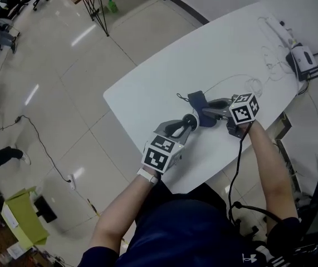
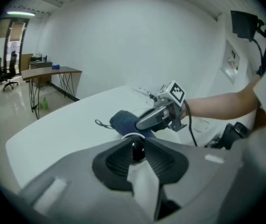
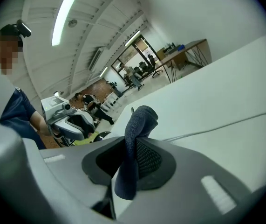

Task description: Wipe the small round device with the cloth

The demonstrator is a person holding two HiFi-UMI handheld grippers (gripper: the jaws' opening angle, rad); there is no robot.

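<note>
Cloth at the device, wiping barely begun.
Left gripper (image 1: 187,123) clamps the device (image 2: 136,149); right gripper (image 3: 132,148) pinches the cloth (image 3: 141,118) just right of it.

Head view: high above near edge of tabletop (image 1: 164,77), faces steeply down; left claw (image 1: 187,122) and right claw (image 1: 208,114) mid-frame, floor (image 1: 64,93) at left.
Left gripper view: rides left claw, very near own jaws, faces far-right across tabletop, catches right claw.
Right gripper view: rides right claw, close behind own jaws, faces left toward far desks (image 3: 188,50), catches left claw.
All three share tabletop patch between claws.
</note>
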